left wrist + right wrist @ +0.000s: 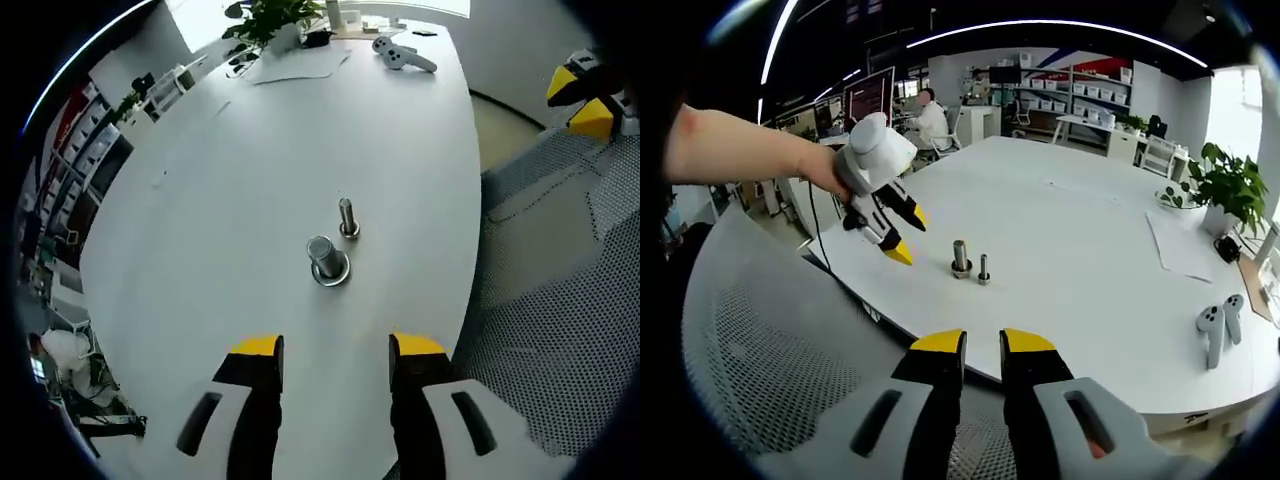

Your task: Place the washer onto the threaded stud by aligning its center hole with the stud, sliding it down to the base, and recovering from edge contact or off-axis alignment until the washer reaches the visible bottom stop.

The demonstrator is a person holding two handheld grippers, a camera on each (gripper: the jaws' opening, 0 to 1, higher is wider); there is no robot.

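Two metal pieces stand on the white bench (300, 150), well in from its edges: a thick threaded stud (325, 258) upright with the washer (331, 274) lying flat around its foot on the bench top, and just beside it a thinner bolt (347, 218) upright on its own small base. The left gripper (335, 348) hovers near them with its yellow-tipped jaws spread wide, holding nothing. The right gripper (982, 342) sits back off the bench's near edge, its jaws a narrow gap apart and empty. Two white controllers (1218, 330) lie near the far right corner beside a potted plant (1225, 190).
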